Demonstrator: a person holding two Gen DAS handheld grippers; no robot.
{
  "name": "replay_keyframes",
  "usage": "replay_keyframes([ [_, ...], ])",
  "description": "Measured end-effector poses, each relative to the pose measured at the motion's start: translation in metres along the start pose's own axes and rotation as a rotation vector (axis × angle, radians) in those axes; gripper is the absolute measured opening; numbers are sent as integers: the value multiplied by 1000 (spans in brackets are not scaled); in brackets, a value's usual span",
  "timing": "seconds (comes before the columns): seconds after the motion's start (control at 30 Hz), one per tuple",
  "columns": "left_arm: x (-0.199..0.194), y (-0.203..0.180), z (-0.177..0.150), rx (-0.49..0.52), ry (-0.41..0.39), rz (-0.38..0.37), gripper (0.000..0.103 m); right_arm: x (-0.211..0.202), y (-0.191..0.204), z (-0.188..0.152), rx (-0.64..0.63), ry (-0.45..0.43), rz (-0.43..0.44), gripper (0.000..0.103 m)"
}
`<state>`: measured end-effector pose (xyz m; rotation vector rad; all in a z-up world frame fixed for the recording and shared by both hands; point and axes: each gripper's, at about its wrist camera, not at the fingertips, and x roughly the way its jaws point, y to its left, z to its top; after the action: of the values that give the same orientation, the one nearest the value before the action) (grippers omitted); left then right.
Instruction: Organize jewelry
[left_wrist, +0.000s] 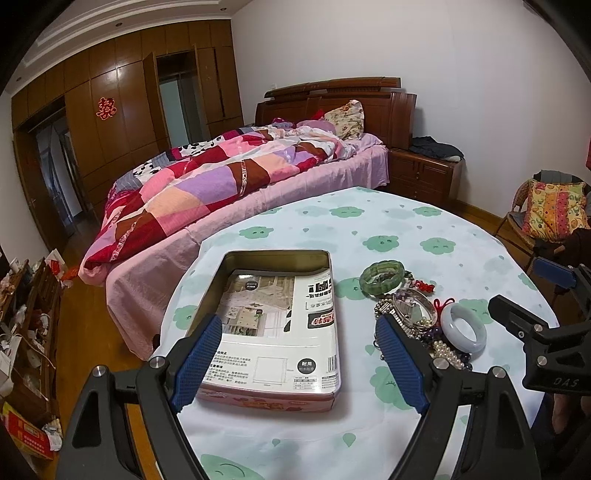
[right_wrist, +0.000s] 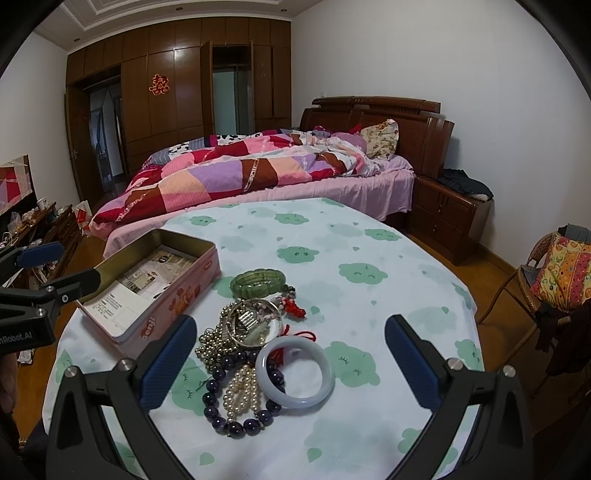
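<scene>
An open pink tin box (left_wrist: 280, 317) with printed paper inside sits on the round table; it also shows in the right wrist view (right_wrist: 155, 284). Right of it lies a jewelry pile: a green bangle (left_wrist: 382, 277) (right_wrist: 258, 282), a pale white-lavender bangle (left_wrist: 463, 326) (right_wrist: 295, 373), a pearl string (right_wrist: 242, 393), dark purple beads (right_wrist: 225, 410), metal beads and a clear bracelet (right_wrist: 255, 325), and red knot cords (right_wrist: 295, 308). My left gripper (left_wrist: 299, 354) is open above the box's near end. My right gripper (right_wrist: 290, 358) is open, hovering over the pile around the pale bangle.
The table (right_wrist: 369, 258) has a white cloth with green cloud prints. A bed (right_wrist: 258, 173) with a patchwork quilt lies behind it, a wooden nightstand (right_wrist: 450, 214) at the right, a chair with a cushion (right_wrist: 557, 273) at far right, and cluttered shelves (left_wrist: 26, 332) at left.
</scene>
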<state>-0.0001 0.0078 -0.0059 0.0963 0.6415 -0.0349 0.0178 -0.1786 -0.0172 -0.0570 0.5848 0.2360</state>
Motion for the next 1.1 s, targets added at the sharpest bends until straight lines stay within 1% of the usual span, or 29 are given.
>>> replay_keyframes([
  [0.47, -3, 17, -3, -1, 4, 0, 85, 2, 0, -4, -1, 6, 2, 103],
  [0.5, 0, 7, 2, 3, 0, 3, 85, 2, 0, -5, 0, 6, 2, 103],
  [1.1, 0, 7, 2, 4, 2, 4, 85, 3, 1, -4, 0, 10, 2, 103],
])
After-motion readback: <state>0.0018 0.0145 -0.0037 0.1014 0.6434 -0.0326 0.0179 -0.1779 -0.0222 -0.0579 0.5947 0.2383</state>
